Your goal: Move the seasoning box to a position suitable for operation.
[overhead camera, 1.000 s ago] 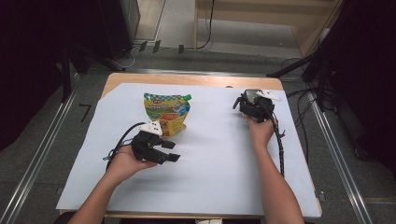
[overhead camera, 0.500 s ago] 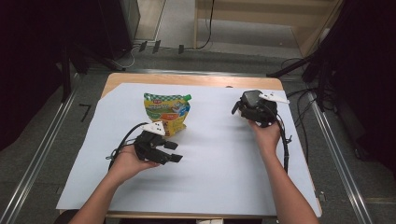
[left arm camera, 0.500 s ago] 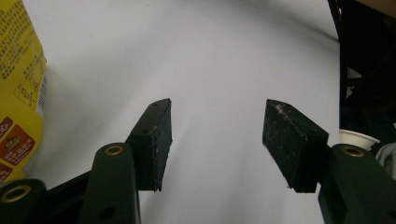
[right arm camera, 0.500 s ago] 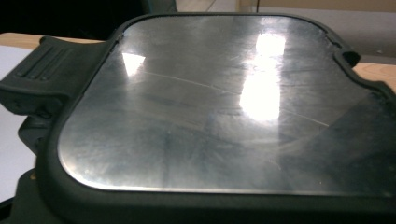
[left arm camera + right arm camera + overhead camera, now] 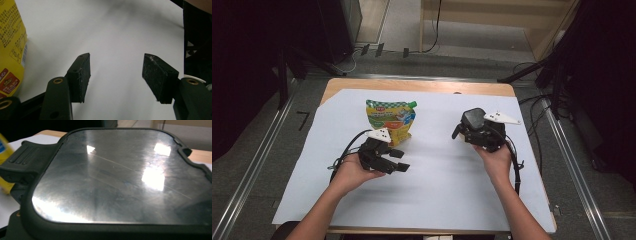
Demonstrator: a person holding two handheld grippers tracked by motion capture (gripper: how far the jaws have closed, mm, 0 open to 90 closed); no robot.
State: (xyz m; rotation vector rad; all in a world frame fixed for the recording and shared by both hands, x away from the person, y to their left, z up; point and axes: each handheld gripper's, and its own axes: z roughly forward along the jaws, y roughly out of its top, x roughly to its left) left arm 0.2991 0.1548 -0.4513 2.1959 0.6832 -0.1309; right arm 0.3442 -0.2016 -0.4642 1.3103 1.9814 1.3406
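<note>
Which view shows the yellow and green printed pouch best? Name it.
The high view: the yellow and green printed pouch lies whole on the white sheet. The left gripper view catches its yellow edge; the right gripper view, a blurred yellow sliver.

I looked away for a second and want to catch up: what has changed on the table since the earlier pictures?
The right gripper, with a dark flat glossy-faced object close before its camera, moved toward the table's middle, nearer the pouch. The left gripper stayed put beside the pouch; its jaws, with nothing between them, have just been opening slightly. The pouch stands where it was on the white sheet.
</note>
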